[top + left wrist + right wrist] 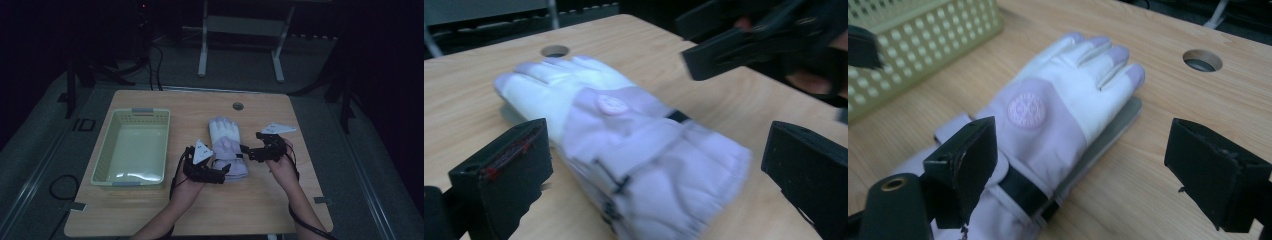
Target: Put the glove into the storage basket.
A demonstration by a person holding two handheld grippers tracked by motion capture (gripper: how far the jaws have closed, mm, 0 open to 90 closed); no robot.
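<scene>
We note glove point(227, 147) lying lengthwise, cuff toward us; left gripper point(216, 176) nearest cuff, right gripper point(248, 151) beside strap; both spread.

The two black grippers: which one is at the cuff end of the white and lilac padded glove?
The left gripper, jaws open at the glove cuff nearest the person. The right gripper sits open beside the wrist strap, farther up.
</scene>
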